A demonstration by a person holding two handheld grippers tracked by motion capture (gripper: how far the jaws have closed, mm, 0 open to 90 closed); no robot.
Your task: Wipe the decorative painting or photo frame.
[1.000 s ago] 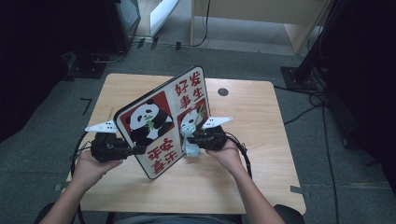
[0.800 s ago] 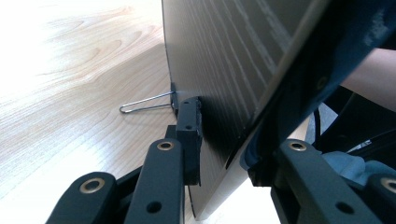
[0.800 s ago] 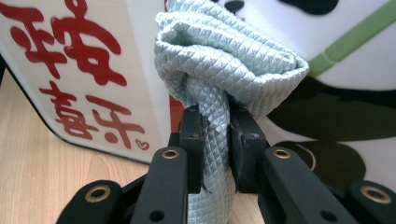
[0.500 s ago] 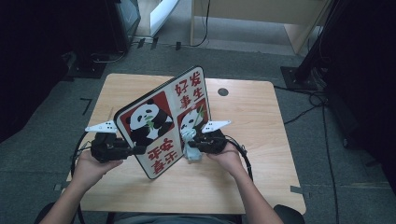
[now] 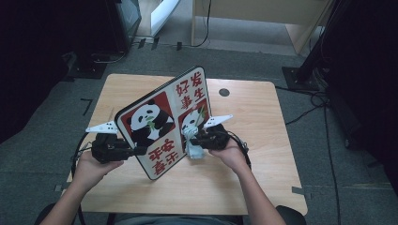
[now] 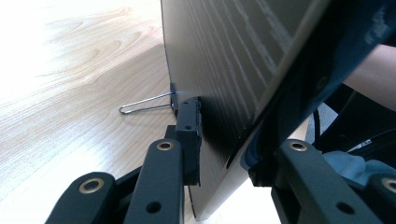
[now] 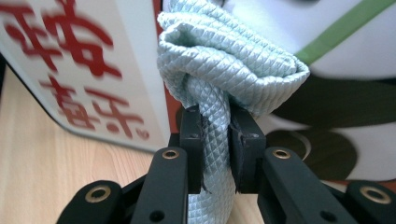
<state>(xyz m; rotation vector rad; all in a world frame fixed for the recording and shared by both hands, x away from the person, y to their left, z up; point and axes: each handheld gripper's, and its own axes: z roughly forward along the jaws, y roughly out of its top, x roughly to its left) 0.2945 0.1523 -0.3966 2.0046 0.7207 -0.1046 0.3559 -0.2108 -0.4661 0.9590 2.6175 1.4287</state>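
1. The left gripper (image 5: 136, 151), sitting at seven o'clock on the table in the high view, is showing a black blocky body and a pale three-cornered plate on top.
2. The right gripper (image 5: 193, 138), at five o'clock, is carrying a matching plate, with a black cable looping behind it.
3. In the gripper views, black linkage arms are displaying brass-ringed pivot holes, and square black pads (image 7: 191, 140) are capping the jaws.
4. The forearms are appearing unsleeved.

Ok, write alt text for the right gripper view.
A pale blue-green quilted cloth, bunched into a wad, is pinched between the right gripper's two black fingers and pressed against a panda picture board with red Chinese characters. The board's lower edge stands on a light wooden table.
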